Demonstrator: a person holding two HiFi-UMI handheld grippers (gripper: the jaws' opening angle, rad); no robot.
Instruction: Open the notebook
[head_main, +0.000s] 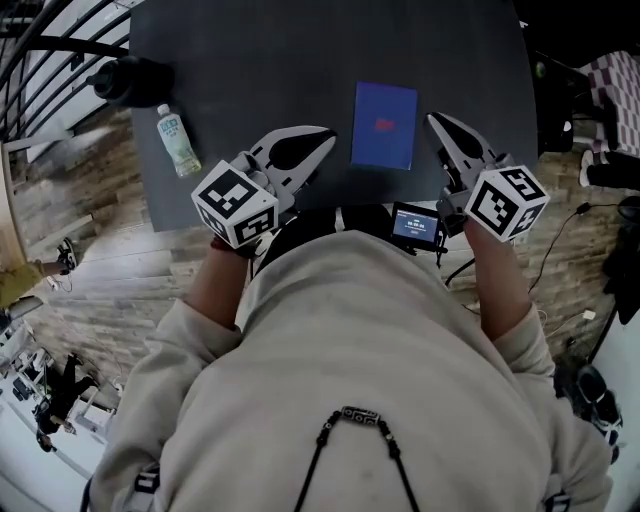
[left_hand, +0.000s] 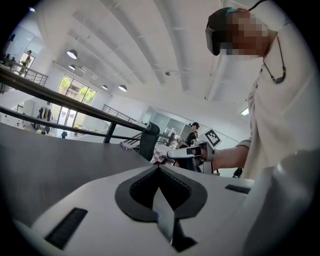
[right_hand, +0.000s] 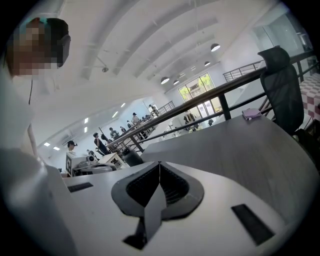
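In the head view a closed blue notebook (head_main: 383, 125) lies flat on the dark grey table (head_main: 260, 60), a little in from its near edge. My left gripper (head_main: 326, 131) is just left of it, its tips pointing toward the notebook's near left side, jaws shut and empty. To the right of the notebook is my right gripper (head_main: 431, 118), shut as well, with nothing in it. Both hover near the table's front edge. In each gripper view the jaws meet at the tips, left (left_hand: 159, 166) and right (right_hand: 159, 162); the notebook does not show there.
A clear drink bottle (head_main: 177, 140) lies on the table's left side, with a black object (head_main: 130, 80) behind it. A dark chair (right_hand: 282, 90) stands at the table's far edge. A small screen device (head_main: 417, 225) hangs at my chest. Wood floor lies to the left.
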